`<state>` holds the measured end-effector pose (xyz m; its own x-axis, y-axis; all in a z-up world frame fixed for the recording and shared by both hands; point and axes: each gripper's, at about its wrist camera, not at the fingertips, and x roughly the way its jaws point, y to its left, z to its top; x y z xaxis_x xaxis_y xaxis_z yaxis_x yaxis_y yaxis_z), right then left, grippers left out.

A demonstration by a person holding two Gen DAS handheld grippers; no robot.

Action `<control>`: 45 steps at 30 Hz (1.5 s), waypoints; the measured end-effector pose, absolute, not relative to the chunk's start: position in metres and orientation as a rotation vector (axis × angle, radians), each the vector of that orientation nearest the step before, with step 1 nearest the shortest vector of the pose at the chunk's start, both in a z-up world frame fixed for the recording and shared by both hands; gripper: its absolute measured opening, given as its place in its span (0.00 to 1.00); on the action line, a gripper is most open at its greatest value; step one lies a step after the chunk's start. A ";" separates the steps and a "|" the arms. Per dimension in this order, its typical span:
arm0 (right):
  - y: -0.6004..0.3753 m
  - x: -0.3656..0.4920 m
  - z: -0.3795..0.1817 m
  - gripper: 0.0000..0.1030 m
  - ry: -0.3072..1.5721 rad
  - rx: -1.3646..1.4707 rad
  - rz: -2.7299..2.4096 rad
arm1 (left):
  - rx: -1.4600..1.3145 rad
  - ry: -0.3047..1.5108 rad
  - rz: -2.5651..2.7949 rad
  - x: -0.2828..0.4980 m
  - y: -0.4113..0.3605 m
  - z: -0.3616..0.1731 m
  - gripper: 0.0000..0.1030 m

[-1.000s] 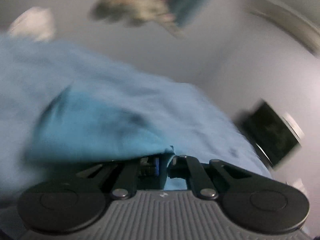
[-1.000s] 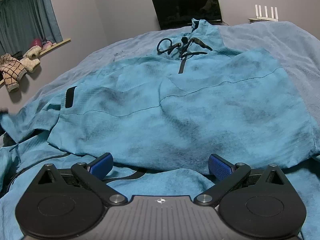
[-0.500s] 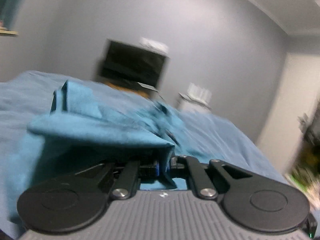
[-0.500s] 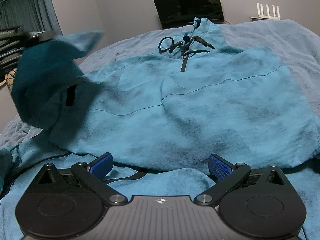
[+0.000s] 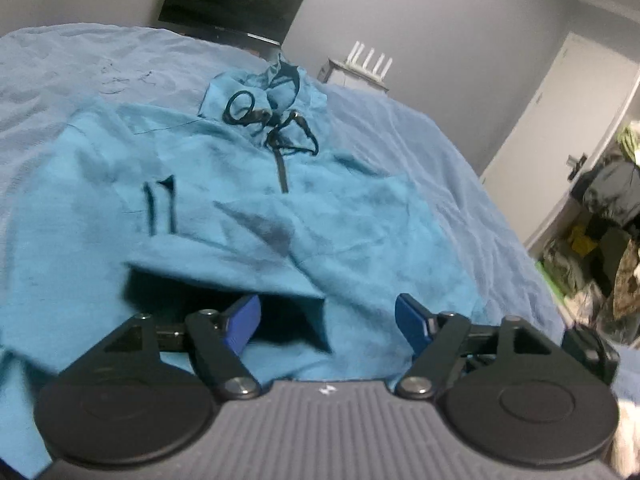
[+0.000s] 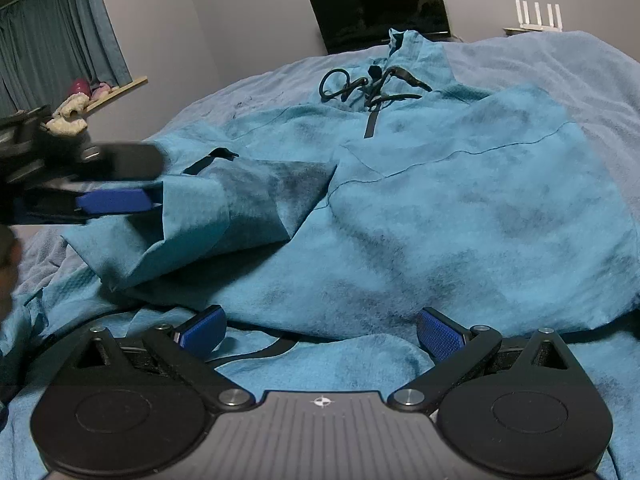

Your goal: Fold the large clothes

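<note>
A large teal hoodie (image 6: 440, 208) lies face up on the bed, collar and black drawstrings (image 6: 368, 84) at the far end. Its left sleeve (image 6: 224, 208) is folded across the chest. In the left wrist view the hoodie (image 5: 340, 232) fills the middle, with the sleeve cuff (image 5: 224, 276) lying just in front of the fingers. My left gripper (image 5: 328, 316) is open and empty; it also shows in the right wrist view (image 6: 116, 200) at the sleeve's edge. My right gripper (image 6: 320, 332) is open and empty, low over the hoodie's hem.
The light blue bedspread (image 5: 420, 140) surrounds the hoodie. A dark TV (image 6: 380, 4) and a white router (image 6: 536, 12) stand beyond the bed's far end. Curtains (image 6: 52, 52) and a shelf with soft toys are at the left. A door and piled clutter (image 5: 600, 220) are at the right.
My left gripper carried the sleeve up and over onto the chest, then opened and let it go. The right gripper has stayed still and open.
</note>
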<state>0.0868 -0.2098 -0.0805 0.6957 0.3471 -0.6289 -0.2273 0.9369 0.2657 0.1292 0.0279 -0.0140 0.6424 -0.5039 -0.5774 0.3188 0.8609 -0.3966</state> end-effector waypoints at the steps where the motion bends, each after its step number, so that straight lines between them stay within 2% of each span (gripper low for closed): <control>1: -0.210 0.086 -0.080 1.00 0.735 0.173 0.322 | -0.251 0.737 -0.461 0.115 0.035 -0.006 0.71; 5: -0.210 0.085 -0.079 1.00 0.734 0.168 0.320 | -0.192 0.650 -0.316 0.086 0.056 0.019 0.71; 9: -0.202 0.082 -0.069 0.98 0.729 0.107 0.316 | -0.220 0.605 -0.120 0.082 0.092 0.023 0.71; 17: -0.129 0.084 -0.014 0.97 0.607 -0.226 0.394 | -0.205 0.641 0.235 0.111 0.157 -0.017 0.71; 22: -0.070 0.101 -0.017 0.91 0.601 -0.447 0.457 | -0.447 0.673 0.244 0.116 0.199 -0.032 0.71; 24: -0.049 0.111 -0.029 0.81 0.629 -0.544 0.478 | -0.498 0.674 0.226 0.118 0.204 -0.037 0.71; 26: -0.035 0.117 -0.038 0.78 0.634 -0.596 0.480 | -0.489 0.679 0.218 0.121 0.203 -0.039 0.71; 27: -0.029 0.121 -0.043 0.73 0.632 -0.625 0.470 | -0.479 0.681 0.217 0.124 0.202 -0.041 0.71; 28: -0.025 0.124 -0.046 0.66 0.625 -0.647 0.460 | -0.472 0.684 0.213 0.124 0.202 -0.042 0.71; 29: -0.023 0.127 -0.049 0.39 0.611 -0.674 0.432 | -0.469 0.688 0.205 0.124 0.201 -0.042 0.71; 30: -0.022 0.130 -0.050 0.22 0.600 -0.678 0.399 | -0.469 0.693 0.198 0.124 0.201 -0.044 0.71; 33: -0.048 0.137 -0.031 0.13 0.581 -0.497 0.366 | -0.457 0.696 0.187 0.125 0.198 -0.044 0.71; 35: -0.074 0.137 -0.016 0.10 0.535 -0.394 0.312 | -0.447 0.692 0.184 0.125 0.196 -0.042 0.71; 40: -0.170 0.139 0.002 0.11 0.479 -0.089 0.144 | -0.401 0.694 0.160 0.127 0.183 -0.040 0.71; 42: -0.209 0.146 -0.012 0.20 0.552 0.031 0.075 | -0.354 0.702 0.142 0.129 0.172 -0.039 0.71; 44: -0.236 0.152 -0.036 0.22 0.646 0.119 0.049 | -0.297 0.716 0.128 0.131 0.161 -0.039 0.71; 45: -0.248 0.152 -0.048 0.27 0.684 0.156 0.042 | -0.266 0.723 0.124 0.132 0.155 -0.040 0.71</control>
<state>0.1520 -0.2483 -0.0481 0.7745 0.0895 -0.6263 0.0127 0.9875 0.1569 0.1317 0.1546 -0.0397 0.7443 0.0201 -0.6675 -0.2030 0.9591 -0.1975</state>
